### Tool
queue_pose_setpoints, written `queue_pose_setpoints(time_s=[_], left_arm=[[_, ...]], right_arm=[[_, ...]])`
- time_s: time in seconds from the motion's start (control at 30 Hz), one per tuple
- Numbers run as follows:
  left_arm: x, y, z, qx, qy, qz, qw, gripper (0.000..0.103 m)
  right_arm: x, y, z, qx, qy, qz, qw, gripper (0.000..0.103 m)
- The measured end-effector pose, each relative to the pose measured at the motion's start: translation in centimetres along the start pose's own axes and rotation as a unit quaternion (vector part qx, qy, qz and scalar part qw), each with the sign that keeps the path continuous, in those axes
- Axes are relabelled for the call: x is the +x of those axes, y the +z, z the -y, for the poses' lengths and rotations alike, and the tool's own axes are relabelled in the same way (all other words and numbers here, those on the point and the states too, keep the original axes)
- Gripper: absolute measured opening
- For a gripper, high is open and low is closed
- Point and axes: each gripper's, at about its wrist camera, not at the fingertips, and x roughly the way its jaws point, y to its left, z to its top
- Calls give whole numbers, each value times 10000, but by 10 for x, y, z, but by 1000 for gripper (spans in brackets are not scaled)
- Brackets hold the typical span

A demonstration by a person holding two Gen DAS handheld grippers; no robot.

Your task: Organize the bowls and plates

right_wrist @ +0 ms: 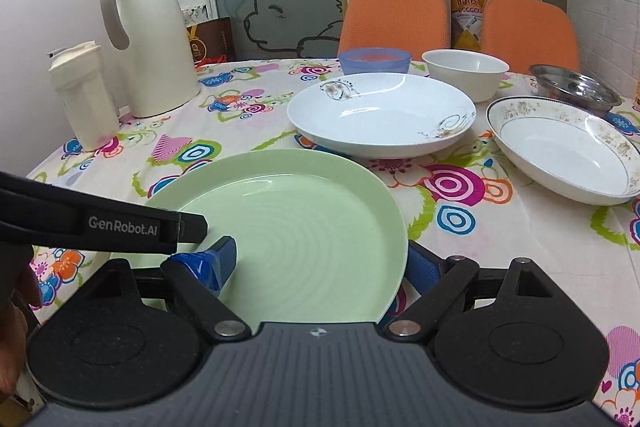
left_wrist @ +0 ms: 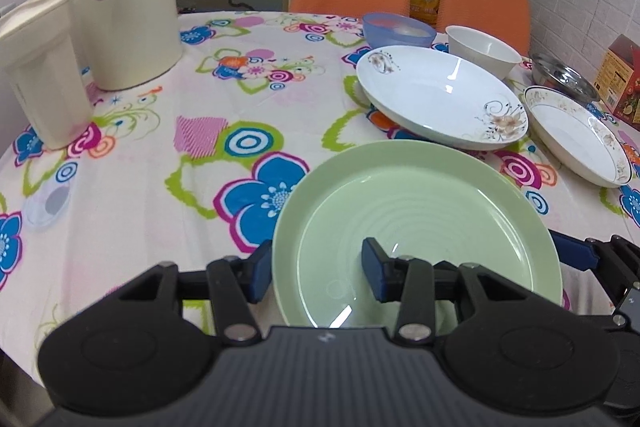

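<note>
- The green plate [left_wrist: 416,227] is sat at the near edge of the bench [left_wrist: 160,163], which is covered by a loud flowery cloth.
- The plate's left rim is straddled by the left gripper [left_wrist: 316,269]: one blue pad is seen outside the rim, the other inside over the plate's well. The jaws are set fairly narrow, but whether the pads are actually pressed onto the rim can't be made out.
- The right rim is straddled the same way by the right gripper [right_wrist: 324,267], with jaws spread wider; one finger is over the plate, the other beyond the rim over the cloth. Contact can't be confirmed here either.
- In the right wrist view, the left gripper's black body is seen coming in from the left, across the plate's edge.
- Just behind the green plate, a white floral plate [right_wrist: 382,113] is found, and to its right a gold-rimmed plate [right_wrist: 564,151], the two kept slightly apart.
- Further back, a blue bowl [right_wrist: 374,61], a white bowl [right_wrist: 464,73] and a steel bowl [right_wrist: 574,85] are lined up along the far side.
- On the left, a cream thermos jug [right_wrist: 150,39] and a smaller cream cup [right_wrist: 82,95] are stood upright.
- Two orange chairs [right_wrist: 394,17] are tucked in behind the bench.
</note>
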Motion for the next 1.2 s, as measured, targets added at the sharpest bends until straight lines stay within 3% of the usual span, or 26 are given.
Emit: queue_pose_setpoints(time_s=[0.17,0.27,0.3,0.5,0.67,0.9,1.1,1.2], left_arm=[[1,-1,-2,25,-121,72,9999,44],[-2,5,-14,-144,-281,133,9994,60],[-6,9,-19,-218,-277,232,9991,60],[-9,46,-38,-368,-227,523,9977,64],[16,83,-40,-346,-401,415,9977,65],[75,121,-28,-363,-745,-158,9964,65],[106,134,-20,-303,-808,-317,9958,65],[115,136,-23,-355,-869,-399,9948,65]], right_arm=[[0,1,6,46,137,-97,9998,78],[-7,7,20,318,416,-129,9985,76],[-13,9,27,484,461,-23,9978,76],[-20,39,57,665,236,233,9972,76],[7,75,74,435,232,229,9985,76],[72,115,95,128,114,-124,9998,76],[120,120,101,-121,50,-698,9975,76],[124,118,95,-180,34,-739,9971,78]])
